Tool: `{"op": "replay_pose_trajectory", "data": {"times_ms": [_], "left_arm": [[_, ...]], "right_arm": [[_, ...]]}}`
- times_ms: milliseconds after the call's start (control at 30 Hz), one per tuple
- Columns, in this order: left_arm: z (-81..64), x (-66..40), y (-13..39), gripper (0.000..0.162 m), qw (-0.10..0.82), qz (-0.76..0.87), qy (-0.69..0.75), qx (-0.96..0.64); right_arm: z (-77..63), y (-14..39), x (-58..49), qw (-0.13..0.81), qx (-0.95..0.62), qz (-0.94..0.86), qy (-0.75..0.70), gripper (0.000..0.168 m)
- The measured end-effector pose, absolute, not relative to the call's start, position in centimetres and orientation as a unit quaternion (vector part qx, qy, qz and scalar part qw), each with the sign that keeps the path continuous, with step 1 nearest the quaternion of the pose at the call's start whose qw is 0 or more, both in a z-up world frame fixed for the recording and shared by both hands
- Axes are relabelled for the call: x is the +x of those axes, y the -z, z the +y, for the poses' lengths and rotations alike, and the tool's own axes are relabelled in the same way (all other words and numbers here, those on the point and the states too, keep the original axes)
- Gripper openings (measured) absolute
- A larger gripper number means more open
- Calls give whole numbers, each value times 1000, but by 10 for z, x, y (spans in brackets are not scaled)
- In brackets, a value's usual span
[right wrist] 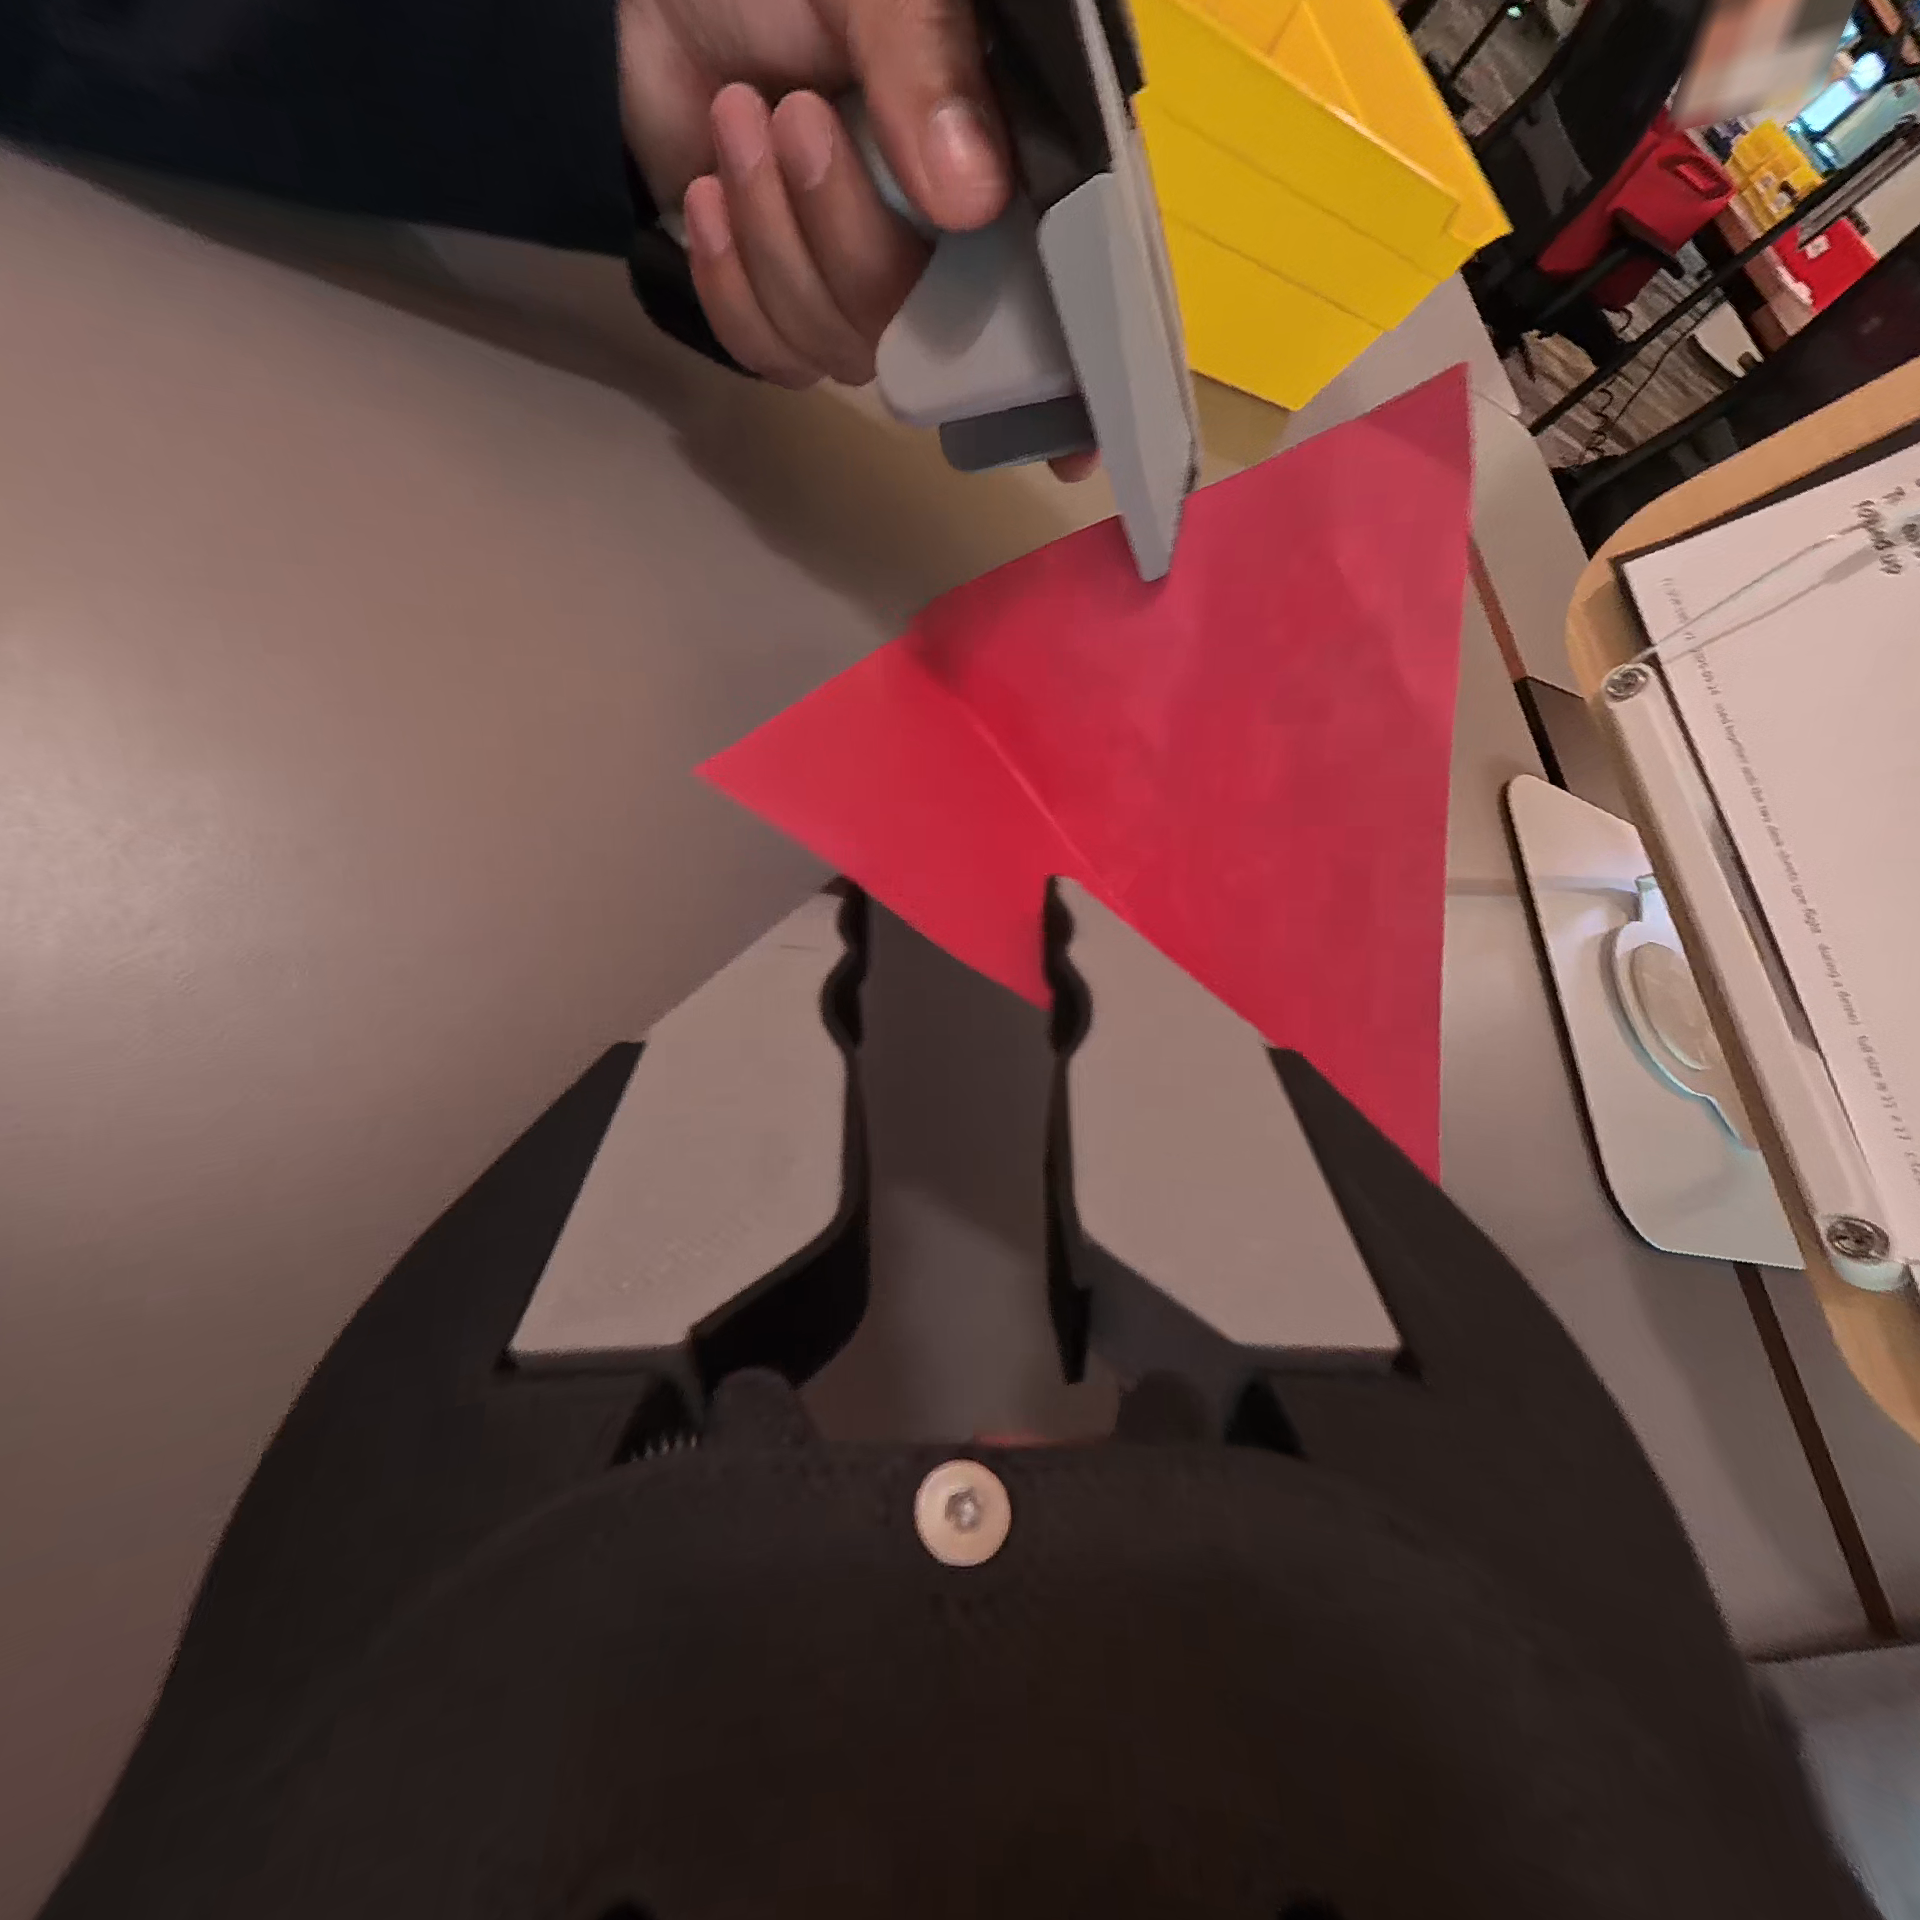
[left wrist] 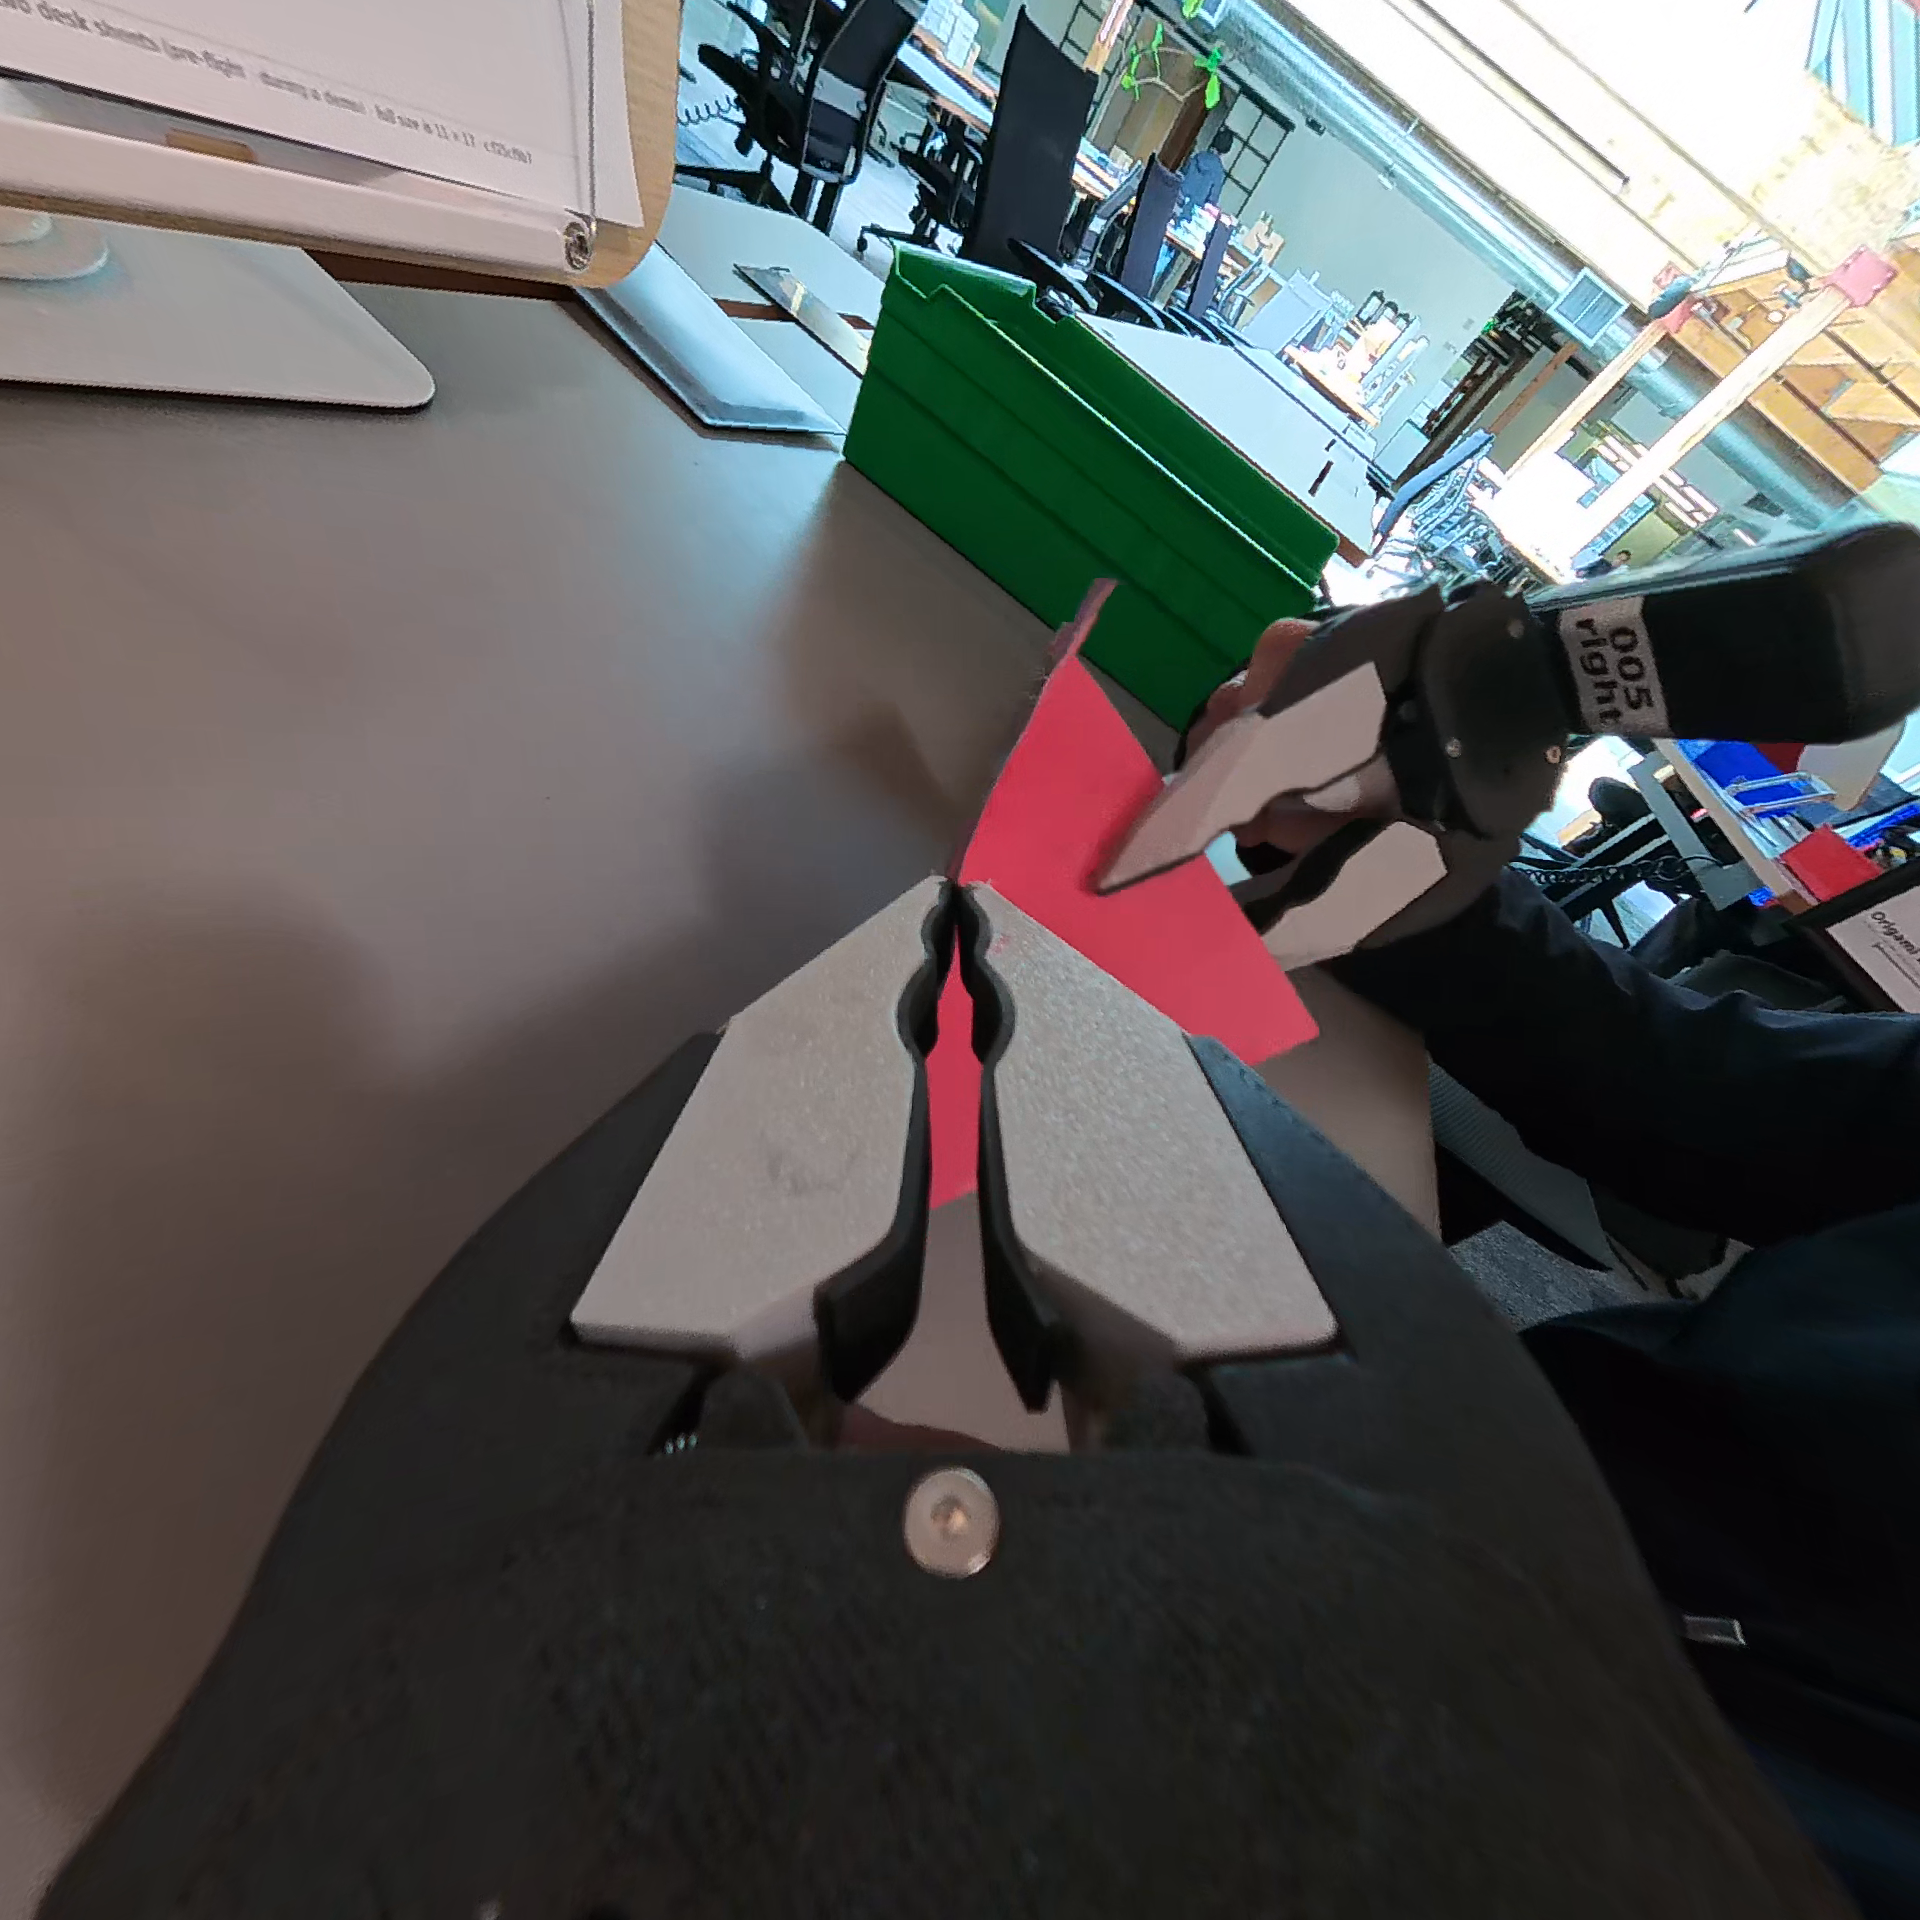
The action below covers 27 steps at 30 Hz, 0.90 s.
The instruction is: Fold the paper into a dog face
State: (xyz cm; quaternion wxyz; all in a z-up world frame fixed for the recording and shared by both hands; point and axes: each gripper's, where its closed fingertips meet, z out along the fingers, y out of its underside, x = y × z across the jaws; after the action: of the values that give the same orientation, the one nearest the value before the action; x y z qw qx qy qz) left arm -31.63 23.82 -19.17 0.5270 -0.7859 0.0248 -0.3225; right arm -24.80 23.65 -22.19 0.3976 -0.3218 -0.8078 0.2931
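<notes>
A red paper [right wrist: 1195,779] folded into a triangle with a crease across it is held up off the grey table [left wrist: 416,727]. It also shows in the left wrist view [left wrist: 1060,790]. My left gripper [left wrist: 954,914] is shut on one edge of the paper; in the right wrist view its fingertips [right wrist: 1153,551] pinch the paper's far edge. My right gripper [right wrist: 951,894] is open, its jaws standing either side of the paper's near edge without closing on it. It shows from the side in the left wrist view [left wrist: 1184,914].
A green bin [left wrist: 1039,447] stands beyond the paper on one side, a yellow bin [right wrist: 1299,229] on the other. A wooden board with a printed sheet [right wrist: 1766,831] on a white stand base [right wrist: 1621,1039] is at the right. A hand [right wrist: 810,208] holds the left gripper.
</notes>
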Motion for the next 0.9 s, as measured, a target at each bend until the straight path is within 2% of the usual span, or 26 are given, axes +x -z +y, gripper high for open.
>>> {"op": "replay_pose_trajectory", "data": {"times_ms": [300,600,900], "left_arm": [[241,-324,193,0,534,14,303,-789],[244,-330,200,0,529,8,275,-803],[250,-346,223,0,510,8,182,-841]], "right_arm": [[235,215,-245,400,-316,-803,-310,1],[231,218,-244,394,-306,-810,-307,0],[226,221,-242,385,-297,-817,-309,0]]}}
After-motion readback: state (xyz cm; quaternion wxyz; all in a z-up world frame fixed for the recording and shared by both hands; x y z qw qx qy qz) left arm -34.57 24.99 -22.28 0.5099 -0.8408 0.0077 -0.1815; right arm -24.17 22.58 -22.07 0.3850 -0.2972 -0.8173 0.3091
